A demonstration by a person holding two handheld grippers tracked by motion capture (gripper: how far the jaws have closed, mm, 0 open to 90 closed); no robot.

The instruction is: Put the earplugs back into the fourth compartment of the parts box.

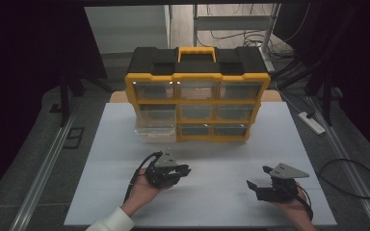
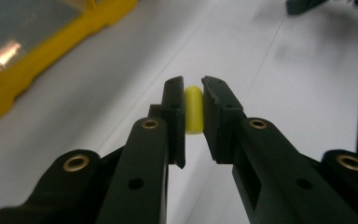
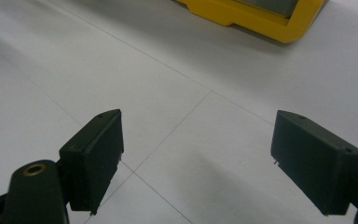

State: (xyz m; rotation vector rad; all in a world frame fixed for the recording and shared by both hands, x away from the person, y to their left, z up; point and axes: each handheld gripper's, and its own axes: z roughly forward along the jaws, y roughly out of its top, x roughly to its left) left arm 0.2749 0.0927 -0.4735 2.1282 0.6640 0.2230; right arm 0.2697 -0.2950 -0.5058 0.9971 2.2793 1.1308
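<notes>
A: Left gripper view first: what have you got in there?

B: My left claw [image 2: 193, 109] is clamped on a small yellow piece [image 2: 193, 108], rounded at its far end. Both pads press on it, one on each side, and it sits near the tips, clear of the white counter [image 2: 270, 60] behind it.

A: And from the high view?

B: From up there my left claw [image 1: 183, 170] sits left of centre over the counter [image 1: 115, 144], in front of the drawer cabinet [image 1: 197, 94]. The yellow piece is too small to make out in that view. My left hand [image 1: 144, 190] comes in from the bottom edge, with a pale sleeve [image 1: 113, 221] showing.

A: What about the other side?

B: My right claw [image 1: 256, 177] is off to the right, well apart from the left one. In the right gripper view its jaws stand wide apart with bare counter between them.

A: Tell me about the cabinet.

B: It has a yellow frame, a black top with a yellow handle [image 1: 197, 52], and rows of clear drawers. The bottom-left drawer [image 1: 155, 134] is pulled out toward me. A yellow corner of the cabinet shows at the top of both gripper views.
</notes>
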